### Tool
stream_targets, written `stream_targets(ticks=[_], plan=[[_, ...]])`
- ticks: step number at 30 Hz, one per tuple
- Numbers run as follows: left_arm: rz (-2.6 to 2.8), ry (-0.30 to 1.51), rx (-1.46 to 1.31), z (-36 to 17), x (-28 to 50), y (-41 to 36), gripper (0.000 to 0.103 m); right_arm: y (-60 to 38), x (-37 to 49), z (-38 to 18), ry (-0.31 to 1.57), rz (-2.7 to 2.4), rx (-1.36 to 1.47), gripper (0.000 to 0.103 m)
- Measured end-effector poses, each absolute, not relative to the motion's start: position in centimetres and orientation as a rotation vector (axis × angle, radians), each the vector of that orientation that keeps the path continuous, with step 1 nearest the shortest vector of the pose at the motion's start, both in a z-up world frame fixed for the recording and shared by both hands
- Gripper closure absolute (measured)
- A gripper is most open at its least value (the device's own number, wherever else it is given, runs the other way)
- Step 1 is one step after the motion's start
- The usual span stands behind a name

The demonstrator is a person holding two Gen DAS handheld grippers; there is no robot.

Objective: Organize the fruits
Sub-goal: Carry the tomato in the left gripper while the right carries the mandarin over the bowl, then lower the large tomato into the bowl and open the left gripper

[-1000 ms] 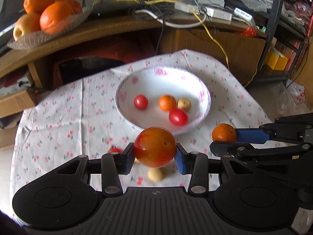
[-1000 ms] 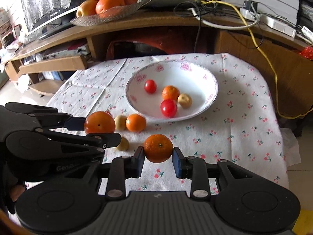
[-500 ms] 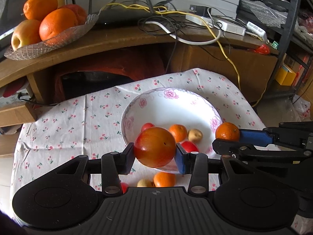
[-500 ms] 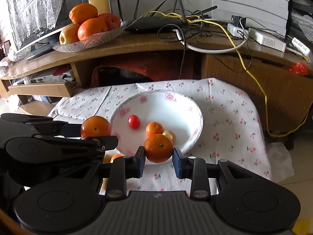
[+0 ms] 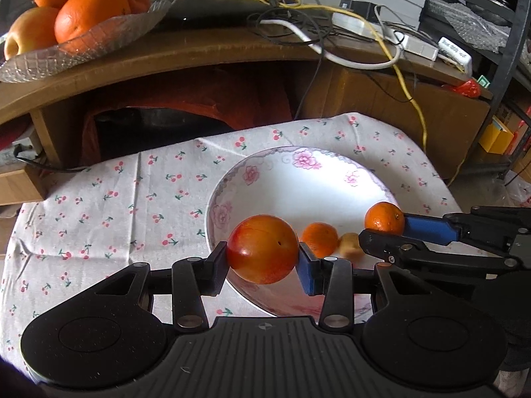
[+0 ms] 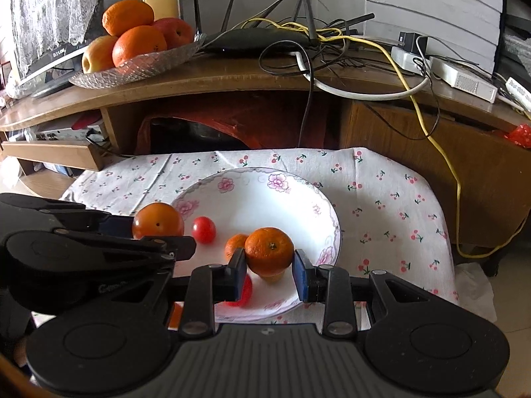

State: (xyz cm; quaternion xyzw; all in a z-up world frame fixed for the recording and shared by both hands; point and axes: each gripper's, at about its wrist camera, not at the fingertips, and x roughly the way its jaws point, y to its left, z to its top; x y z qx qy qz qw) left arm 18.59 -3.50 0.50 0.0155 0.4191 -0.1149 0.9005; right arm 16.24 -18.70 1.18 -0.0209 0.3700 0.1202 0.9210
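Tongs, my left point(image 5: 264, 262): clamped on red-orange plum point(image 5: 263, 248), above floral bowl's point(image 5: 298, 179) near rim | tongs, my right point(image 6: 269, 270): clamped on mandarin point(image 6: 269, 254), over bowl | worktop: cherry-print cloth point(image 5: 99, 205).

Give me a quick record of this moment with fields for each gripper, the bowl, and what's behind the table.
left gripper: shut on the large red-orange fruit, held over the bowl's near rim
right gripper: shut on the small orange, held over the bowl
bowl: white with pink flowers, on the cherry-print cloth; holds a small tomato, another small orange, other small fruit partly hidden
behind: glass dish of oranges and apples on the wooden shelf, tangled cables
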Motion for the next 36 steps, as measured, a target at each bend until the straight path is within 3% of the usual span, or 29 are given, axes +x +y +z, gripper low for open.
stream_targets(ticks=[14,36], plan=[[-0.251,0.867,0.082,-0.9,19.1,-4.5,0.053,-18.0,18.5,-0.8,0.754,0.23,-0.068,0.072],[-0.256,0.854,0.095,-1.0,18.7,-5.1,0.041,-18.8,20.2,-1.2,0.756,0.257,-0.01,0.069]])
